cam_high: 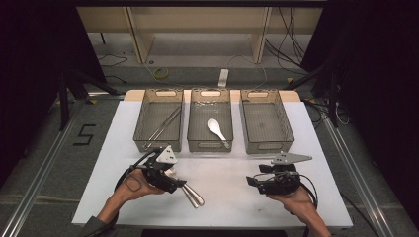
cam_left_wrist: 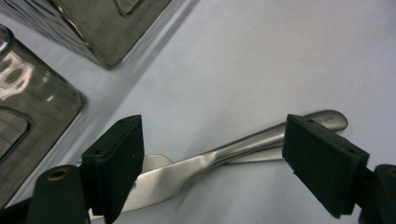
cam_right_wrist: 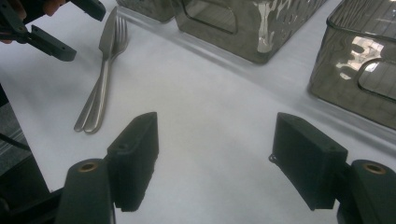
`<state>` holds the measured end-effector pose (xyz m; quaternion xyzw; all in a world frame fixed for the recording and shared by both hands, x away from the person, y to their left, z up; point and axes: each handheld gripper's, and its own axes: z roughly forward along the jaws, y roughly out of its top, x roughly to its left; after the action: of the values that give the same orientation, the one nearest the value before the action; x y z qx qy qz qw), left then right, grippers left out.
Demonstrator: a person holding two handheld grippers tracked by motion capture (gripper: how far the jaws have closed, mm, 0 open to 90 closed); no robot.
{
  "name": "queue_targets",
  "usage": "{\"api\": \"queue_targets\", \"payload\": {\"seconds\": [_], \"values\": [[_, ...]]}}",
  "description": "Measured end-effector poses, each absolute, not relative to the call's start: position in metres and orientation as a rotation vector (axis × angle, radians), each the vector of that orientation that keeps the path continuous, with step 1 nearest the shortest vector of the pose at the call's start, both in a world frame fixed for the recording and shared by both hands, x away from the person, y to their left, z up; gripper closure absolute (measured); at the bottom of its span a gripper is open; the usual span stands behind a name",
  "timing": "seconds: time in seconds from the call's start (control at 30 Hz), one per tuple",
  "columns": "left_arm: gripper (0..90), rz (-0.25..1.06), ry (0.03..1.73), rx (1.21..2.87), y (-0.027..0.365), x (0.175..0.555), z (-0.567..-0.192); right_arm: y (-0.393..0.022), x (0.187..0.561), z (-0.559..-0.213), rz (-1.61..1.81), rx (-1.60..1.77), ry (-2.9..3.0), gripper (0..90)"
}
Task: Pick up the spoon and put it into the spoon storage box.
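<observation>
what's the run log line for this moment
left gripper: open over knife and fork | right gripper: open, idle | spoon: middle bin

The high view looks down from above at the white table (cam_high: pixel 237 192) and three bins (cam_high: pixel 210 121). The left gripper view sits very close, looking between its jaws at the cutlery (cam_left_wrist: pixel 224 156). The right gripper view looks sideways from farther off and shares that cutlery (cam_right_wrist: pixel 100 88).

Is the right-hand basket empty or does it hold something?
Empty. In the high view the right basket shows a bare floor, while the middle basket holds a white spoon.
</observation>
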<state>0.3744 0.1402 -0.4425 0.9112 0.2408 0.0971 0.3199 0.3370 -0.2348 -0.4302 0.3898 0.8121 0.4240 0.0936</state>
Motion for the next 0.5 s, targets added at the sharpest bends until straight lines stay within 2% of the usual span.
{"api": "queue_targets", "payload": {"seconds": [0.5], "values": [[20.8,0.244,0.581,2.542,0.132,0.385,-0.445,-0.246,0.327,-0.432,1.321,1.179,2.334,29.4]]}}
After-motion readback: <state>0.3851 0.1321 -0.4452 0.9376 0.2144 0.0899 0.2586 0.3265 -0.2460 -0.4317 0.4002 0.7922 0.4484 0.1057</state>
